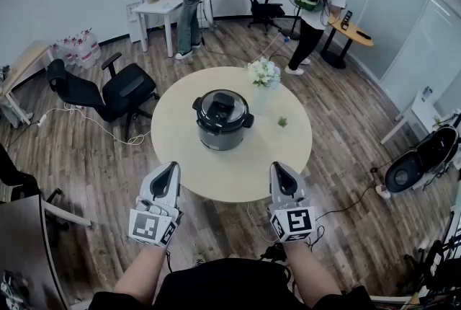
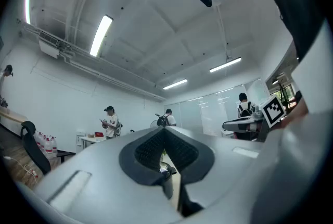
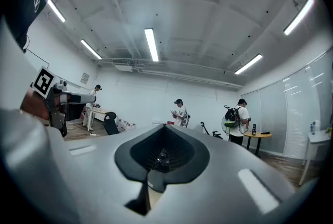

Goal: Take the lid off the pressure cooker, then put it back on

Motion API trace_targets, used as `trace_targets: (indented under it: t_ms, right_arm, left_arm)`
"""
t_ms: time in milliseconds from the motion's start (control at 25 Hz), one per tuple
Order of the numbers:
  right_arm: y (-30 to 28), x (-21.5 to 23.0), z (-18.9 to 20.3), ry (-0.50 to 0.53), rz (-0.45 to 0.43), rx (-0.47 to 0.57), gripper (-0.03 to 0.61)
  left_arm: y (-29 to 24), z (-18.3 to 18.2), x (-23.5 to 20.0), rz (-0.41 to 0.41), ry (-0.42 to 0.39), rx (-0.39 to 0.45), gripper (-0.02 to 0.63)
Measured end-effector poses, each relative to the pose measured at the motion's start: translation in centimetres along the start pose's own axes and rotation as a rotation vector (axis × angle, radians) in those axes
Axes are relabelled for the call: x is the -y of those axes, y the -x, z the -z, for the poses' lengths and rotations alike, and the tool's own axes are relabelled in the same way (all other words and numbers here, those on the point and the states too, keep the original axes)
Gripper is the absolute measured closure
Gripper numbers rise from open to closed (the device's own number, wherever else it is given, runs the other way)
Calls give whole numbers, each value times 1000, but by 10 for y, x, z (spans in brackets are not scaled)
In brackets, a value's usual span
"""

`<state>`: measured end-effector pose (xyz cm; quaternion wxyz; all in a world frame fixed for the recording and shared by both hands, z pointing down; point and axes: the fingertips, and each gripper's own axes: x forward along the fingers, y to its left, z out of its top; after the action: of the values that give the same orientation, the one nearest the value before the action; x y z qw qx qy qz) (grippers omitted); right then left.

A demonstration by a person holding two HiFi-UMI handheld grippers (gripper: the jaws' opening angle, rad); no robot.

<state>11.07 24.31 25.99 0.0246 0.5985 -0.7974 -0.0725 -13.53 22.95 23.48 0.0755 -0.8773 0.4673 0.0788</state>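
Note:
A dark pressure cooker (image 1: 222, 121) stands at the middle of a round cream table (image 1: 281, 157), its black lid (image 1: 222, 109) sitting on top. My left gripper (image 1: 171, 169) hangs at the table's near edge, left of the cooker, jaws shut with nothing in them. My right gripper (image 1: 278, 169) is at the near edge on the right, also shut and empty. In the left gripper view a sliver of the cooker (image 2: 165, 170) shows through the closed left gripper (image 2: 165, 137). The right gripper view sees the cooker (image 3: 157, 159) dimly past the shut right gripper (image 3: 164, 132).
A small vase of white flowers (image 1: 263, 73) stands on the table's far side, and a little green sprig (image 1: 282, 122) lies right of the cooker. A black office chair (image 1: 108, 91) is left of the table. Two people stand at the back by desks.

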Motion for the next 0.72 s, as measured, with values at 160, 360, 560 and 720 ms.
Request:
trace_targets:
  t_ms: [160,360,560,720]
  right_arm:
    - [0,0,2,-4,4,-4,572]
    - [1,0,1,-15,6,-6,572]
    - [2,-7,3,-41,-57,15,571]
    - [2,-11,6,-55,-106,27,571]
  left_arm:
    - [2,6,-2,-10,45,-5,614]
    - [4,4,-4,-17,39,-12,614]
    - [6,6,-3,-20,40,-16,614]
    - [6,9,0,-16,35,-22,614]
